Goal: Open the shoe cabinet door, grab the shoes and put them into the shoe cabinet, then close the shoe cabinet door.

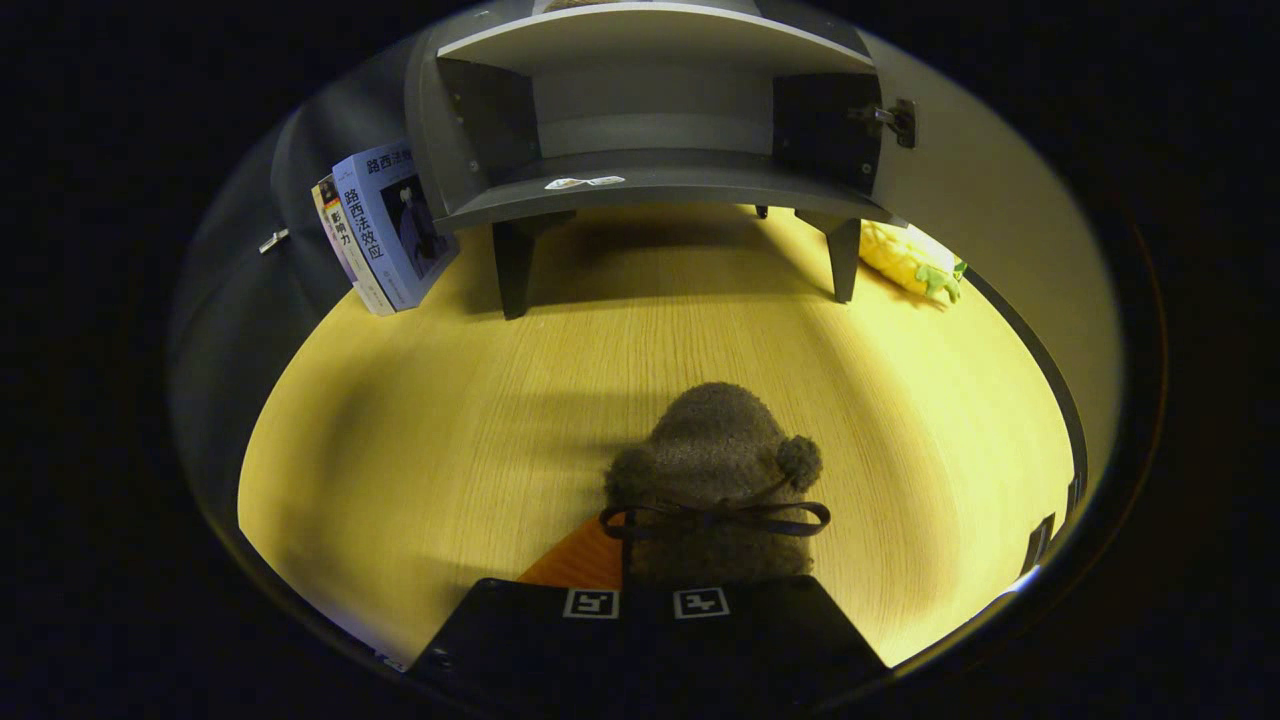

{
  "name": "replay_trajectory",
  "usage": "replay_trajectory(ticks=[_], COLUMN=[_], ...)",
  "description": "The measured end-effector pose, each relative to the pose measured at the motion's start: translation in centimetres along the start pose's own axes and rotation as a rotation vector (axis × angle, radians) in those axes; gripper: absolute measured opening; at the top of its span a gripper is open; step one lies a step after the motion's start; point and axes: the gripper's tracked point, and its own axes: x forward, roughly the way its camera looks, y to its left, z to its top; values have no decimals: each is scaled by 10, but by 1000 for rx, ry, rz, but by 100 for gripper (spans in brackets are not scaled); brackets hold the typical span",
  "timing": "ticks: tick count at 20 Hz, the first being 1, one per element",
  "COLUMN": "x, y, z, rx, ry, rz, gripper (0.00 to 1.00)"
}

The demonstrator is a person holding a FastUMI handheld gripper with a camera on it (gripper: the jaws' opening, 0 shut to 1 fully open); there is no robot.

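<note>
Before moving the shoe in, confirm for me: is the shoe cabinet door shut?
No: the shoe cabinet stands open, its shelf bare, while the fuzzy shoe sits on the table at the gripper.

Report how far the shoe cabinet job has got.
Done: the shoe cabinet stands open, its compartment showing beyond the shoe. In hand: the fuzzy brown shoe with a bow sits at the hand-held gripper, whose fingers are close together at its heel; a firm grip cannot be confirmed. Left: placing the shoe inside and closing the door.
</note>
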Motion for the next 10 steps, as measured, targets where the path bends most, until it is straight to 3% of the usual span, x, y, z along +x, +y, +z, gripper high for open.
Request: replay_trajectory(ticks=[4,10], x=[-44,-132], y=[5,9], z=[21,100], rx=[-3,-14], ry=[-31,-172], rz=[8,58], gripper=[5,5])
